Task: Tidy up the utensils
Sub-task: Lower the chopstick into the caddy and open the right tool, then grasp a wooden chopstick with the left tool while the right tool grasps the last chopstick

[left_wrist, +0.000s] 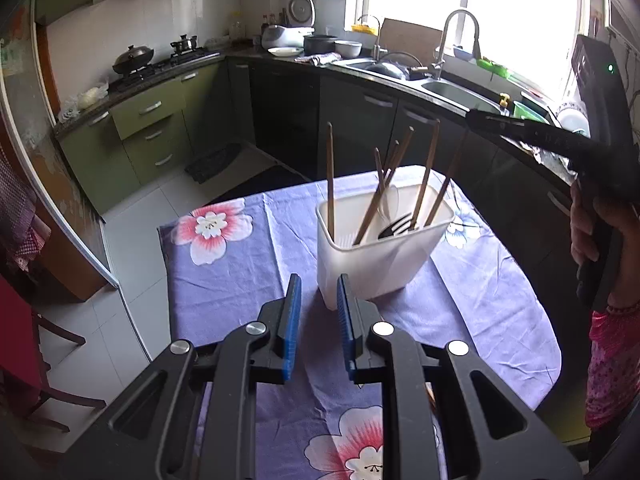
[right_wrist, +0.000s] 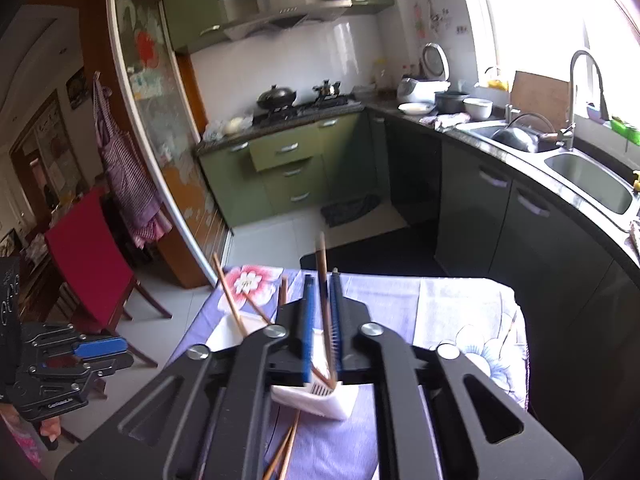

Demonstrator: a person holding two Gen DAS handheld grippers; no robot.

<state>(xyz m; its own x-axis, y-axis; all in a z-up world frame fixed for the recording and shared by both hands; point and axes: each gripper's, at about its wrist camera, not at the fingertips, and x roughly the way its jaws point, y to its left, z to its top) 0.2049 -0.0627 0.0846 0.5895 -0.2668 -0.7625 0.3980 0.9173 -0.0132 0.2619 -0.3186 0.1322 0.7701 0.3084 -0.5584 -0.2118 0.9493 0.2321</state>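
While your left gripper (left_wrist: 319,304) waited spread and empty, your right gripper (right_wrist: 321,312) pinched one chopstick (right_wrist: 323,280) above the white holder (left_wrist: 380,248) near the table's (left_wrist: 480,320) far edge; lower it vertically, releasing late.

Window (left_wrist: 520,12) glare — fisheye bending, slight blur

Home kitchen: stove (right_wrist: 298,110), sink (right_wrist: 592,182).

R hand-held gripper (right_wrist: 320,300) pinching chopstick (right_wrist: 322,280).
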